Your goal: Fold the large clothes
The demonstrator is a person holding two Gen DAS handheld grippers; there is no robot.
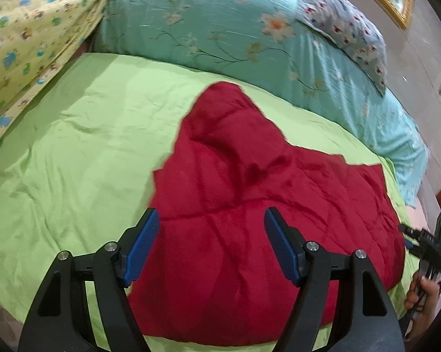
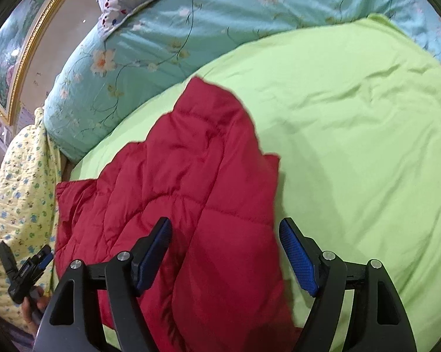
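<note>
A red quilted puffer garment [image 1: 249, 193] lies crumpled on a light green sheet [image 1: 88, 135]; it also shows in the right wrist view [image 2: 191, 193]. My left gripper [image 1: 211, 220] is open and empty, hovering just above the garment's near edge. My right gripper [image 2: 225, 228] is open and empty over the garment's near right part. Each view catches the other gripper at its edge: the right one [image 1: 425, 243] beside the garment's right side, the left one [image 2: 27, 270] at its left.
A teal floral quilt [image 1: 214, 23] is bunched along the far side of the bed [image 2: 352, 152]. A yellow floral cover [image 1: 30, 29] lies at one side. A patterned pillow [image 1: 346, 26] rests on the quilt. A gold-framed picture [image 2: 12, 58] hangs on the wall.
</note>
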